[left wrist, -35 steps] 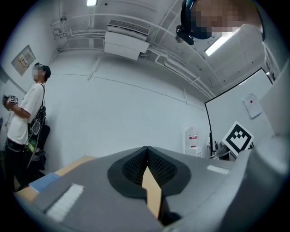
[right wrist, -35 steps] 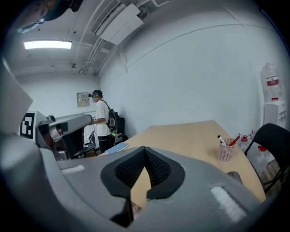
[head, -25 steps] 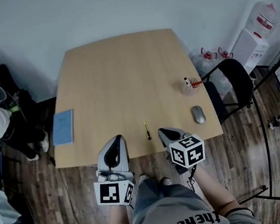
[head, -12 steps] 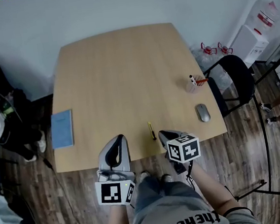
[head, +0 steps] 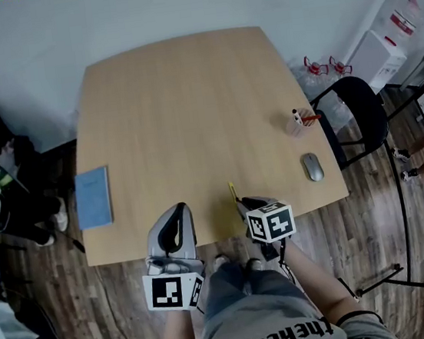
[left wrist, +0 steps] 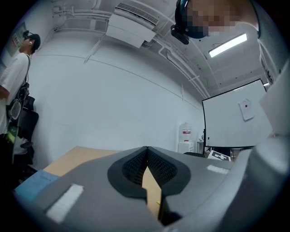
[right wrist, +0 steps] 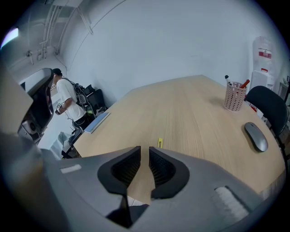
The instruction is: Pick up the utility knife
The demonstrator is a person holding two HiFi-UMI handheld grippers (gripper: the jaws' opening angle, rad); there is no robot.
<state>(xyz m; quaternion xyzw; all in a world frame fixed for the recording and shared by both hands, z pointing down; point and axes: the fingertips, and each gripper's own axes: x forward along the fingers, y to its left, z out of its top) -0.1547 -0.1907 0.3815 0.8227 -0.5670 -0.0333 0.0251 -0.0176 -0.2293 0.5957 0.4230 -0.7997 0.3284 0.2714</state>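
**A:** What is different now with the right gripper [head: 249,202]?

**B:** It has come lower and closer to the utility knife [head: 233,191]. A second ago some bare surface [head: 174,115] showed between them in the head view. Now its tip stands just at the knife's near end. The jaws were almost together then, and now they are opening. The gap is still narrow and there is nothing in it.

**A:** And where does the knife lie?

**B:** It lies flat on the surface, well to the left of the mouse [head: 312,166] and a little nearer to the person. In the right gripper view only its yellow end shows, just beyond the jaw tips and not touching them.

**A:** Does the left gripper [head: 177,208] take part?

**B:** It seems not. It hangs still farther left of the mouse, at the near edge of the surface. Its jaws meet at the tips and hold nothing.

**A:** So what does this mean for the task?

**B:** The reach looks almost finished, but the grasp is not yet begun. The jaws will probably need to open more and go down on both sides of the handle. The knife is thin and lies flat, so the jaws must get very low or they may slide over it.
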